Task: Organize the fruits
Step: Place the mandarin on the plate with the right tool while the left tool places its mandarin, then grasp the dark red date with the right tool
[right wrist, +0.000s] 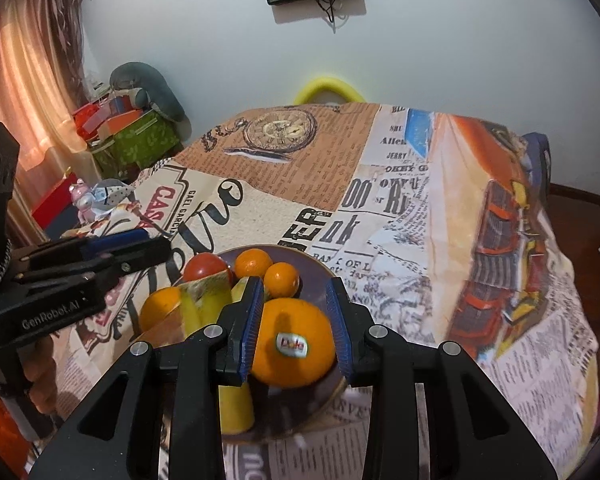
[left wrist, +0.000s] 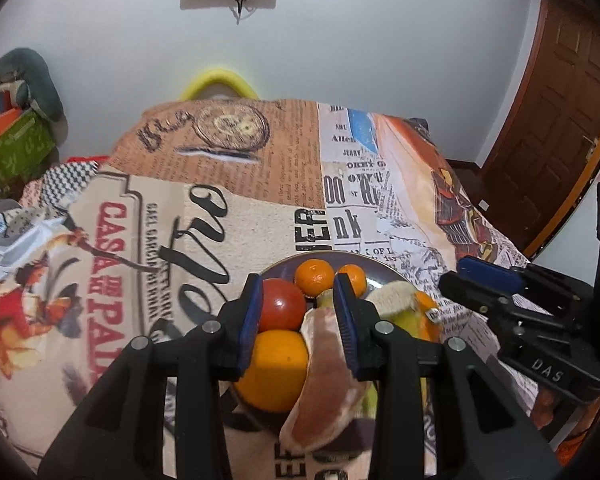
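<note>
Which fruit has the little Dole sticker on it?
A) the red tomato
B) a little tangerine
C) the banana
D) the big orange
D: in the right wrist view the Dole sticker sits on the big orange, which lies on the dark plate between the fingers of the right hand-held gripper.

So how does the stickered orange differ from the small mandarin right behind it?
The stickered orange is far bigger than the small mandarin. The orange carries a Dole label; the mandarin shows none. The orange sits nearer the camera, the mandarin behind it. Both are round, whole, orange-skinned, on the same dark plate.
</note>
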Available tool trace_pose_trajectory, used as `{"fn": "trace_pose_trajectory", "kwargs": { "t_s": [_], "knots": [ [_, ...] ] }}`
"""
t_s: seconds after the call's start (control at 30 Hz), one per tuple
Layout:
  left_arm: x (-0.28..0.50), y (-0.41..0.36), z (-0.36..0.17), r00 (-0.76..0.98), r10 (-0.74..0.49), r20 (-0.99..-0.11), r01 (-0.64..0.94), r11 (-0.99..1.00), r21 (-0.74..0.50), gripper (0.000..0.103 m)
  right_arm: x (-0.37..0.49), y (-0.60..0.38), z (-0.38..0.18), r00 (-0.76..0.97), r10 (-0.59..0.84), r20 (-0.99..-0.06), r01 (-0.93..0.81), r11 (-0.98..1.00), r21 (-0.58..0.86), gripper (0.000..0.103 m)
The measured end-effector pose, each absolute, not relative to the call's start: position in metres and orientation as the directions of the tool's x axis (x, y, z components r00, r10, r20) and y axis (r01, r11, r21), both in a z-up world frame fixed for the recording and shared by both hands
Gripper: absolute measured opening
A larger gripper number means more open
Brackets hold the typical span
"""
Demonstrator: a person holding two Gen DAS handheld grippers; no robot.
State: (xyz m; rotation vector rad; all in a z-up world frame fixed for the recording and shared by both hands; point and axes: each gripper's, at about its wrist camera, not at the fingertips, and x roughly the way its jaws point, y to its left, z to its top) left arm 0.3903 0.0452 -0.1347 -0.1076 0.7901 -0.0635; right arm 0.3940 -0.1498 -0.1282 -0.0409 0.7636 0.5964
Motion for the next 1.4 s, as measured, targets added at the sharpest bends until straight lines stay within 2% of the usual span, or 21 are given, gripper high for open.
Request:
{"fn": "trace_pose_trajectory", "kwargs": {
  "t_s": [0.33, 0.6, 0.77, 1.0, 1.4],
  "knots": [
    [0.322, 0.045, -0.091, 0.748, -0.063, -0.661, 0.027, 0.998, -0.064, 0.035, 0.333, -0.165, -0.088, 0.647, 0.463, -0.606, -0.521, 0.848, 0.092, 0.030],
    [0.275, 0.039, -0.088, 0.741, -0.067, -0.668, 0.046, 0.998, -0.050, 0.038, 0.294, -0.179, -0.079, 0.672, 0.438, -0.597, -0.503, 0.862, 0.066, 0.030],
    [0.254, 0.042, -0.098, 0.713, -0.091, -0.695, 0.049, 0.996, -0.081, 0.044, 0.274, -0.186, -0.087, 0.673, 0.409, -0.616, -0.488, 0.872, 0.046, 0.031],
    [0.236, 0.037, -0.124, 0.668, -0.106, -0.737, 0.056, 0.994, -0.092, 0.044, 0.257, -0.195, -0.114, 0.654, 0.351, -0.670, -0.465, 0.885, 0.011, 0.034],
    [0.233, 0.020, -0.185, 0.568, -0.152, -0.809, 0.077, 0.988, -0.131, 0.044, 0.251, -0.203, -0.171, 0.554, 0.324, -0.767, -0.440, 0.896, 0.060, 0.034]
  ]
}}
